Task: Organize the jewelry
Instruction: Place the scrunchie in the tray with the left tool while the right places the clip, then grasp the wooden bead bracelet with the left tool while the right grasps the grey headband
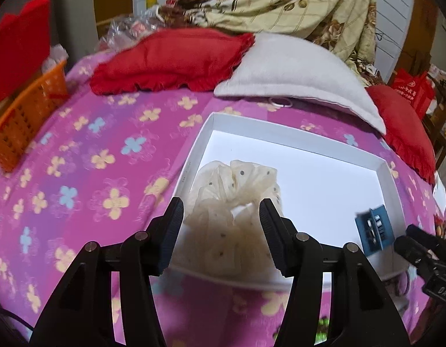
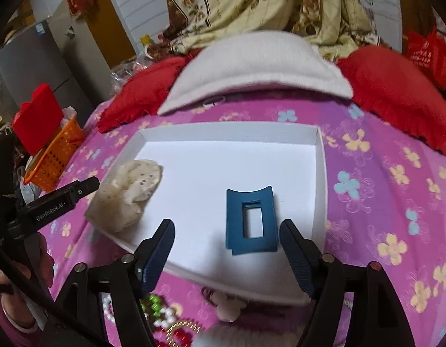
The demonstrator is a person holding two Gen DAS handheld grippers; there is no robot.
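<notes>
A shallow white box [image 1: 295, 137] [image 2: 231, 133] lies on a pink flowered bedspread. A cream dotted scrunchie [image 1: 237, 190] [image 2: 130, 190] lies in its near left corner. A blue rectangular hair clip [image 2: 250, 219] [image 1: 374, 228] lies flat in the box toward its right. My left gripper [image 1: 221, 217] is open, its jaws on either side of the scrunchie, just above it. My right gripper [image 2: 227, 237] is open above the box's near edge, with the blue clip between its fingers and just ahead. Beaded jewelry [image 2: 162, 315] lies on the bedspread below the right gripper.
A red pillow [image 1: 170, 60], a white pillow [image 1: 295, 69] [image 2: 257, 66] and another red pillow [image 2: 396, 92] lie behind the box. An orange basket [image 1: 26, 118] [image 2: 55, 153] stands at the left. A thin ring [image 1: 280, 102] lies by the white pillow. A floral quilt [image 2: 251, 5] is piled at the back.
</notes>
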